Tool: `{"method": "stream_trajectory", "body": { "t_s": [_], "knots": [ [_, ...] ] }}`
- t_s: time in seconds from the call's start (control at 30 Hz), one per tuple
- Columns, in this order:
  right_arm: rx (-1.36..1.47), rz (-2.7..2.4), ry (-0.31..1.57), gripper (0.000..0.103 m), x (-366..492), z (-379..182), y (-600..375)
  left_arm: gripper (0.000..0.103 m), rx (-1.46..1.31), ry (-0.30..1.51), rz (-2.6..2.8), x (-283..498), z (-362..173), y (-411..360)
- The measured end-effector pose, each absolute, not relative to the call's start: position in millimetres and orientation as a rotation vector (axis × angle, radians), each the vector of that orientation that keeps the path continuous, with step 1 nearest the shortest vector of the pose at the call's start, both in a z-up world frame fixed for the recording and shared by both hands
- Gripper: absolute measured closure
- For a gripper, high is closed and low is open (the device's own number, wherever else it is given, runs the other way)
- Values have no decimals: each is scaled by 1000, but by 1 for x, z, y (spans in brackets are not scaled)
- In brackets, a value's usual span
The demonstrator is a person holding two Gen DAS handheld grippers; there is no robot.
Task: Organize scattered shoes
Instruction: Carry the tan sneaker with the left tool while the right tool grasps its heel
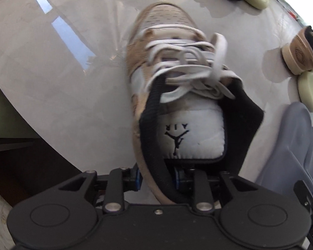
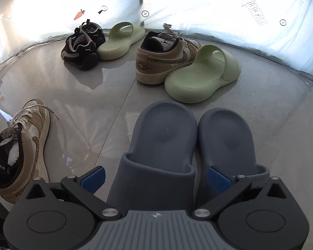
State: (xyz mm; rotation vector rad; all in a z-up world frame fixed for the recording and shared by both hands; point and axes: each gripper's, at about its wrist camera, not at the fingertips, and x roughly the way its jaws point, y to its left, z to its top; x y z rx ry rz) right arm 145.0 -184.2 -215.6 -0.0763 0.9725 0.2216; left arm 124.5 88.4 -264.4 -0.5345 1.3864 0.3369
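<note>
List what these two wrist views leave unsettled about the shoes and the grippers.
- Left wrist view: left gripper pad contact, hidden by the tan sneaker collar.
- Left wrist view: sneaker's laces, blurred.
- Right wrist view: grey slides, toes hidden under the right gripper.
- Right wrist view: black sneakers, too small for detail.

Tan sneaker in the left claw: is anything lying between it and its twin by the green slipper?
Nothing visible. Bare floor runs from the held tan sneaker to its twin. The green slipper lies on the twin's other side, away from the path.
</note>
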Motion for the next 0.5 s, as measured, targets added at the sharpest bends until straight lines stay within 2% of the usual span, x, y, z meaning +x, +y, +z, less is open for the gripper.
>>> {"method": "stream_trajectory", "body": {
  "t_s": [0.13, 0.27, 0.4, 0.5],
  "knots": [
    [-64, 283, 940, 0, 138, -209, -187, 53, -552, 1289, 281, 101, -240, 86],
    [-76, 405, 892, 0, 128, -204, -177, 50, -503, 1168, 240, 82, -208, 82],
    [-145, 640, 890, 0, 119, -205, -145, 42, -542, 1048, 237, 80, -172, 96],
    [-251, 792, 896, 0, 107, -209, -110, 42, -566, 1006, 268, 89, -163, 111]
  ]
}}
